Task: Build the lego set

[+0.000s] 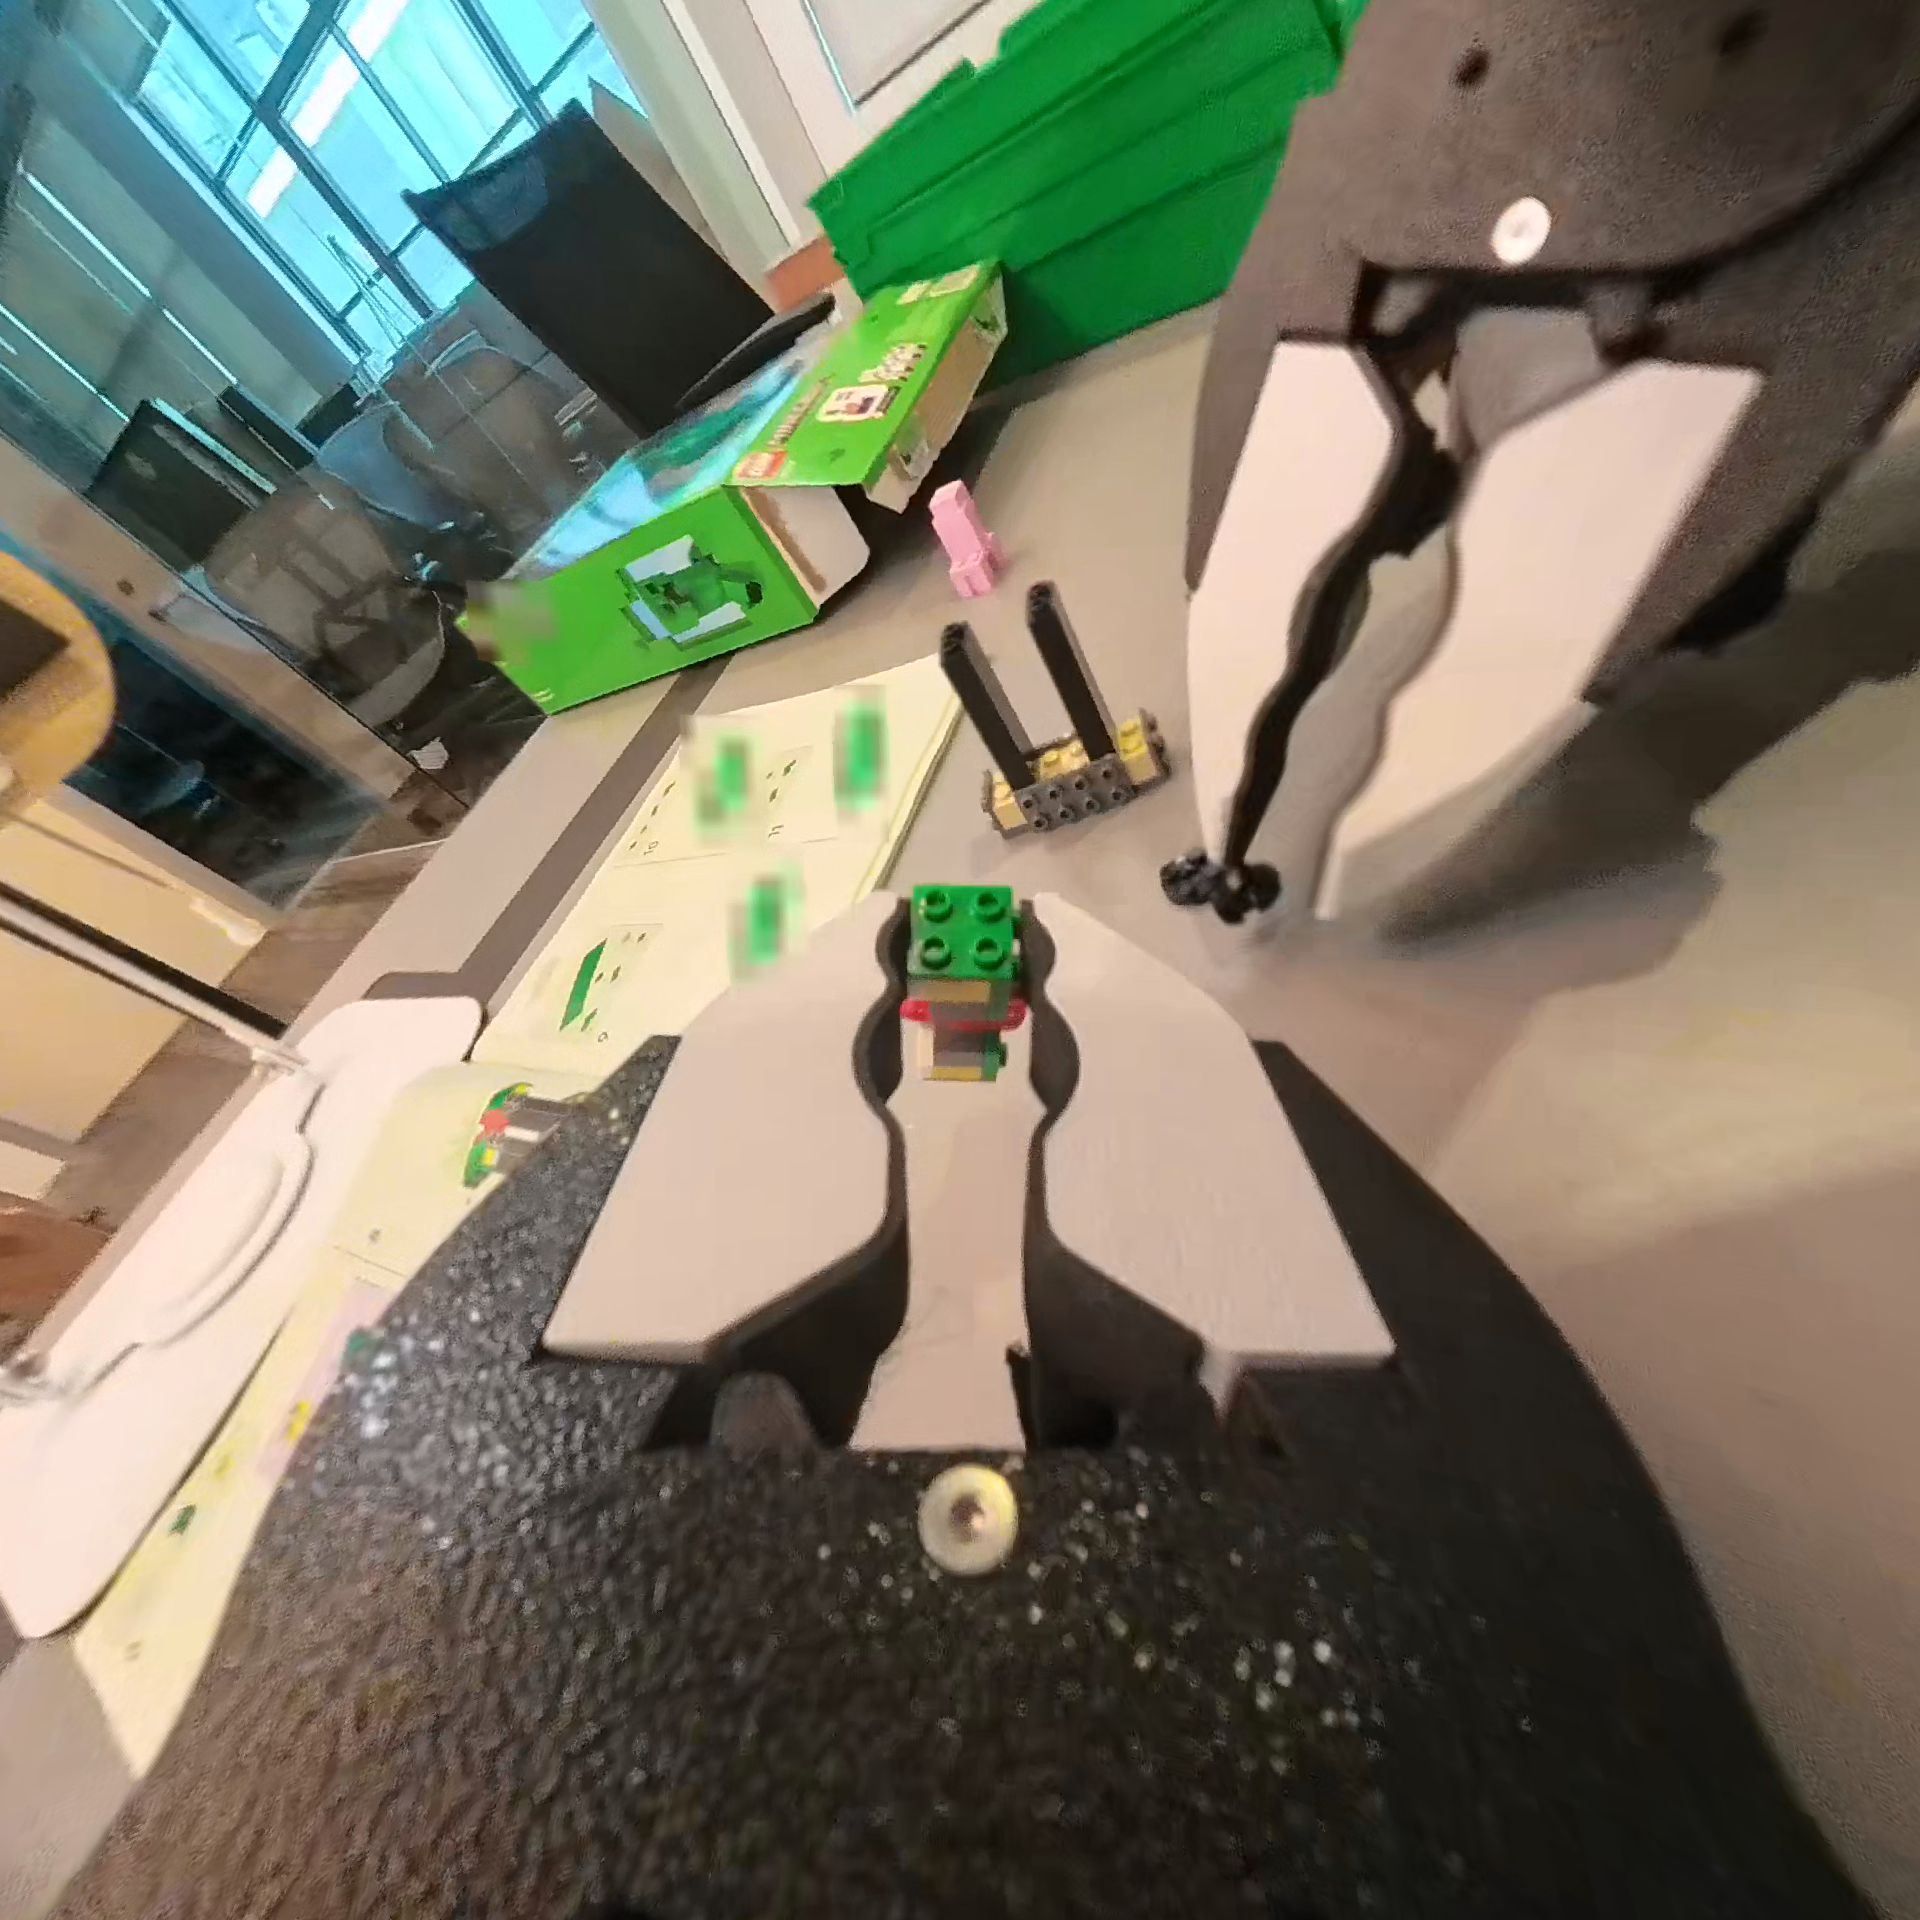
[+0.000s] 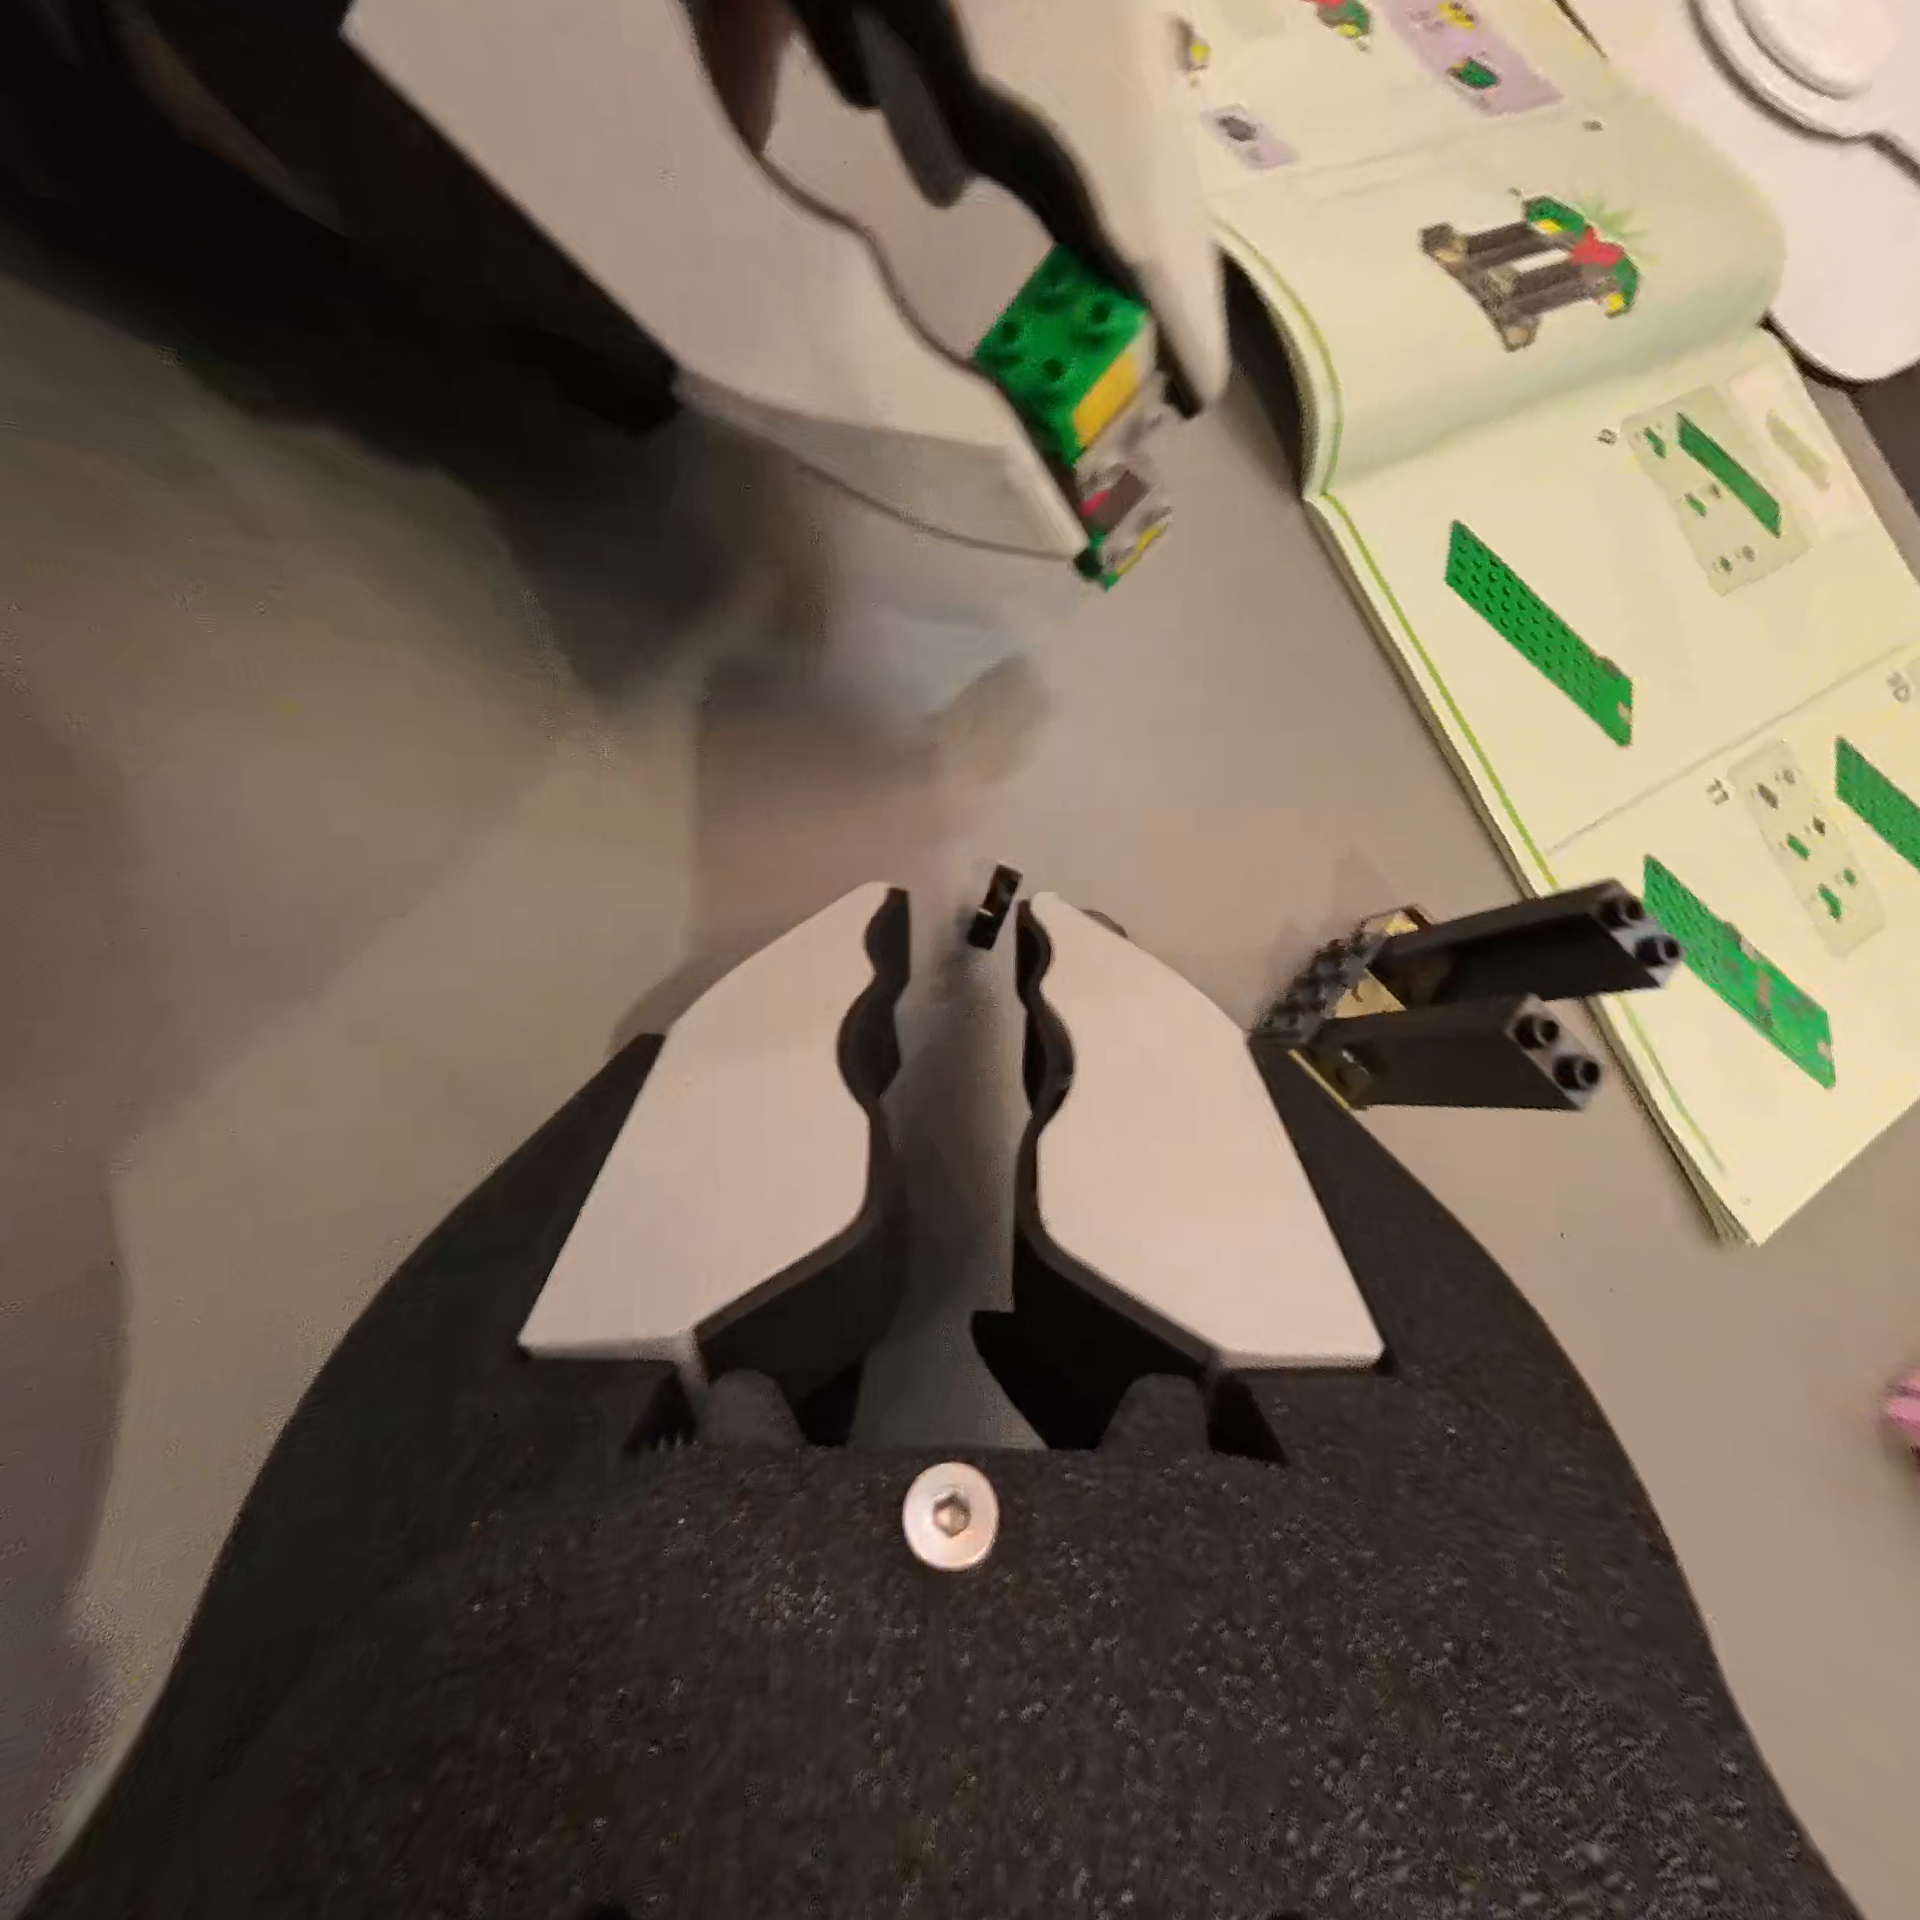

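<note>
A: Quick, what's the key relation?

B: The small black piece (image 2: pixel 992 907) sits right at the right gripper (image 2: pixel 961 914) tips, dead ahead at 12 o'clock from its wrist camera. It's thin, and its long axis runs roughly along the fingers, tilted a bit.

A: Pinched or loose?

B: Fingers nearly together around it. From the left wrist view, the right gripper (image 1: pixel 1262 868) points down with a black knobbly bit (image 1: pixel 1218 883) at its tips, touching or just off the grey table (image 1: pixel 1558 1091). I'd call it pinched, though blur makes contact hard to confirm.

A: And the left?

B: The left gripper (image 1: pixel 961 961) is clamped on a green-topped sub-build (image 1: pixel 961 977): a green two-by-two brick on top, red, grey and tan layers beneath. In the right view the same sub-build (image 2: pixel 1081 416) is at 12 to 1 o'clock, held off the table, blurred.

A: Which hand's nearer the base?

B: The right. The base with two black pillars (image 1: pixel 1049 727) stands on a grey studded plate with tan bricks, at 12 o'clock from the left camera, and at 2 to 3 o'clock just beside the right fingers (image 2: pixel 1455 997).

A: Further out?

B: Open instruction booklet (image 2: pixel 1558 520) near the base, a green set box (image 1: pixel 707 551) at 11 o'clock in the left view, a pink figure (image 1: pixel 966 540), green bins (image 1: pixel 1091 187) behind, and a white tray (image 1: pixel 156 1299) at 8 o'clock.

A: Next step, best guess?

B: Probably joining the black piece to the sub-build or the pillars.
</note>
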Tool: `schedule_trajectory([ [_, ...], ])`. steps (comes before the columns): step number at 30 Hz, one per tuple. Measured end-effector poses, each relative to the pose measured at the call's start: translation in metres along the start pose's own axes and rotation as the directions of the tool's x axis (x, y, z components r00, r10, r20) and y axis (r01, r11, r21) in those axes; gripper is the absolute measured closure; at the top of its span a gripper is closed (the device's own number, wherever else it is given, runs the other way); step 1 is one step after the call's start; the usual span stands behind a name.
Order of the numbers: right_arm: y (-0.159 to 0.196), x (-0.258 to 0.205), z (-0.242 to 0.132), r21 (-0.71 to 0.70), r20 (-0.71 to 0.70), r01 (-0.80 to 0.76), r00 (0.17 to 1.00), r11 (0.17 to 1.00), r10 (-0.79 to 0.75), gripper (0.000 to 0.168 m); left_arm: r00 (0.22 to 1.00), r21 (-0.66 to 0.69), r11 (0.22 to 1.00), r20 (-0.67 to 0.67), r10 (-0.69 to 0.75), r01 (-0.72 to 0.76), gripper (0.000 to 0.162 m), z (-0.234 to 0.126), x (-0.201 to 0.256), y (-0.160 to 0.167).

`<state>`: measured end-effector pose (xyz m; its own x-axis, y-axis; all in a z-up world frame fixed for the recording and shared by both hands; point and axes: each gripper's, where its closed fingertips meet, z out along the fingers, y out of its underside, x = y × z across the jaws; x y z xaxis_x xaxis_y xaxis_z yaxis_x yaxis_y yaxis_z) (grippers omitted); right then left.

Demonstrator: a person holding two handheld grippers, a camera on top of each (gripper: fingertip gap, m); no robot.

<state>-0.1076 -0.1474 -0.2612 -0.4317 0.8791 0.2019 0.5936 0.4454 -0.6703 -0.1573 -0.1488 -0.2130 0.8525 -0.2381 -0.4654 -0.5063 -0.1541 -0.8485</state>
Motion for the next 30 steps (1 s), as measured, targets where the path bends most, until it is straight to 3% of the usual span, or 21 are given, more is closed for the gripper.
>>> schedule_trajectory([
  [5, -0.023, 0.009, -0.012, 0.135, -0.091, 0.048, 0.995, 0.990, -0.035, 0.125, 0.983, 0.135, 0.974, -0.061, -0.173, 0.180, 0.143, -0.009, -0.005, -0.017],
  [8, -0.049, 0.013, -0.025, 0.283, -0.213, 0.148, 0.973, 0.948, -0.088, 0.128, 0.913, 0.249, 0.884, -0.211, -0.350, 0.396, 0.143, -0.018, -0.004, -0.039],
  [11, -0.065, 0.012, -0.031, 0.322, -0.347, 0.272, 0.925, 0.907, -0.154, 0.133, 0.826, 0.287, 0.785, -0.328, -0.459, 0.550, 0.143, -0.023, -0.004, -0.050],
  [15, -0.073, 0.010, -0.029, 0.308, -0.425, 0.334, 0.886, 0.891, -0.185, 0.135, 0.750, 0.304, 0.698, -0.415, -0.516, 0.648, 0.143, -0.028, -0.002, -0.059],
  [19, -0.075, 0.012, -0.028, 0.290, -0.476, 0.355, 0.859, 0.889, -0.188, 0.142, 0.714, 0.291, 0.668, -0.448, -0.538, 0.685, 0.143, -0.026, 0.002, -0.061],
  [22, -0.074, 0.012, -0.029, 0.288, -0.479, 0.370, 0.854, 0.883, -0.202, 0.142, 0.713, 0.290, 0.671, -0.463, -0.526, 0.683, 0.143, -0.027, 0.003, -0.061],
  [24, -0.071, 0.011, -0.029, 0.304, -0.427, 0.342, 0.883, 0.889, -0.194, 0.143, 0.750, 0.288, 0.720, -0.461, -0.474, 0.632, 0.124, -0.026, 0.006, -0.060],
  [26, -0.064, 0.007, -0.026, 0.311, -0.338, 0.302, 0.921, 0.901, -0.192, 0.143, 0.832, 0.268, 0.824, -0.414, -0.369, 0.499, 0.110, -0.024, 0.008, -0.051],
  [30, -0.051, 0.000, -0.023, 0.318, -0.157, 0.205, 0.974, 0.926, -0.161, 0.143, 0.945, 0.229, 0.961, -0.318, -0.078, 0.156, 0.107, -0.024, 0.019, -0.034],
])
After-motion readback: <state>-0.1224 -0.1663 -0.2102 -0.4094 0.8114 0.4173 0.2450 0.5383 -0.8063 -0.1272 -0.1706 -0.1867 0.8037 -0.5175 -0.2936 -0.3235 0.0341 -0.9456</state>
